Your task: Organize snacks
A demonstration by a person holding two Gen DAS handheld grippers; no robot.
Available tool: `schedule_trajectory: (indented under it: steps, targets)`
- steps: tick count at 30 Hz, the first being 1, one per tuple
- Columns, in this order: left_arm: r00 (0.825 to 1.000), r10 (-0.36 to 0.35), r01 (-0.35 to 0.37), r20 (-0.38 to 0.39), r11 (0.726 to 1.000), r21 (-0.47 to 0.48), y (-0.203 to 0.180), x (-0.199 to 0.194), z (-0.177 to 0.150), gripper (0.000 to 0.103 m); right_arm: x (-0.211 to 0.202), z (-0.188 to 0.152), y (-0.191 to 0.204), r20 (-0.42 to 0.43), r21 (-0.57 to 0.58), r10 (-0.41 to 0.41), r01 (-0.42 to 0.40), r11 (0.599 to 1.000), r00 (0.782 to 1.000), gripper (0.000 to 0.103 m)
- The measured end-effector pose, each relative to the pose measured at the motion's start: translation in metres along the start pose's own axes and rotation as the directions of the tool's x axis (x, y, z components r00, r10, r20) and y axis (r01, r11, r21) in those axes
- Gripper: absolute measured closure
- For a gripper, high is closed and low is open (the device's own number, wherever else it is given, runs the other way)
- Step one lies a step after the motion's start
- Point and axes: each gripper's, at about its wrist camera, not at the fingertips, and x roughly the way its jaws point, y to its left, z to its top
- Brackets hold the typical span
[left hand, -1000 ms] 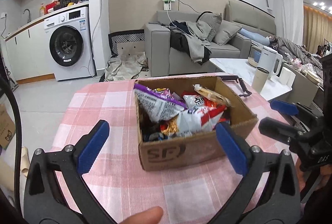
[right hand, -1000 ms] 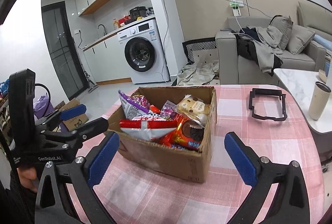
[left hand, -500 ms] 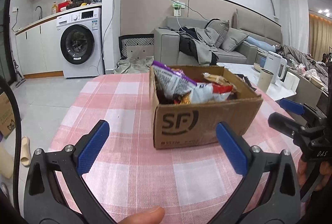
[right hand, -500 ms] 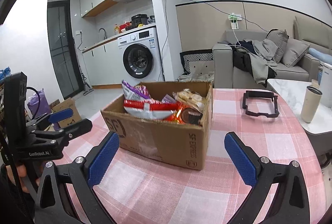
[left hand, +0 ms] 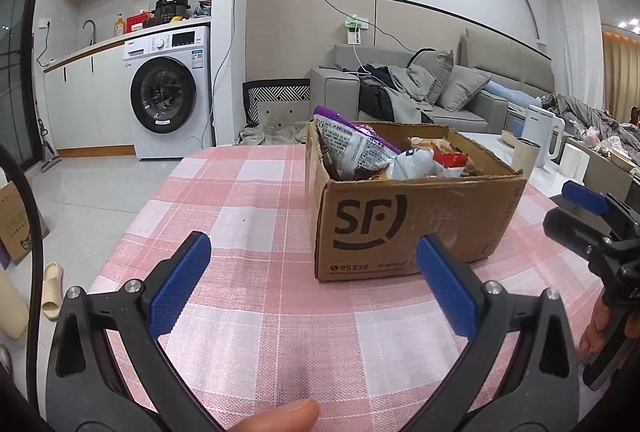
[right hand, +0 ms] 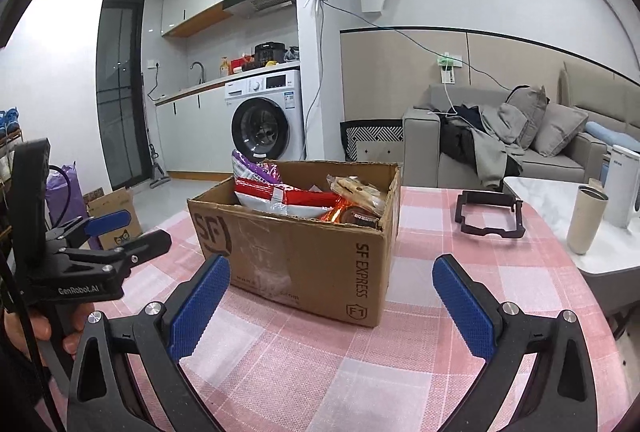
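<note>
A brown cardboard SF box (left hand: 408,220) full of snack bags stands on the pink checked tablecloth (left hand: 256,199). A purple-and-silver bag (left hand: 352,147) sticks up at its left end. In the right wrist view the box (right hand: 304,252) shows a red-and-white bag (right hand: 288,199) and a clear biscuit pack (right hand: 356,187). My left gripper (left hand: 314,284) is open and empty, low over the table in front of the box. My right gripper (right hand: 330,296) is open and empty, near the box's right corner. Each gripper shows in the other's view, the right one (left hand: 592,220) and the left one (right hand: 108,236).
A black rectangular frame (right hand: 490,218) lies on the cloth behind the box. A beige tumbler (right hand: 586,220) and white kettle (right hand: 622,183) stand on a marble side table at right. A washing machine (left hand: 172,99) and grey sofa (left hand: 412,99) are beyond the table.
Both grippers have dropped lower and now look at the box from the side, not from above. Both stay open and empty. The box has not moved.
</note>
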Motion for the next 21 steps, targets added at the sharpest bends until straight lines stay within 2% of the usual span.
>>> schedule_trajectory:
  steps: [21]
  targets:
    - [1.000,-0.003,0.004,0.014,1.000,-0.007,0.0018,-0.0009,-0.0032,0.001,-0.0023,-0.0006,-0.0010,0.015,0.006,0.002,-0.002,1.000,1.000,0.000]
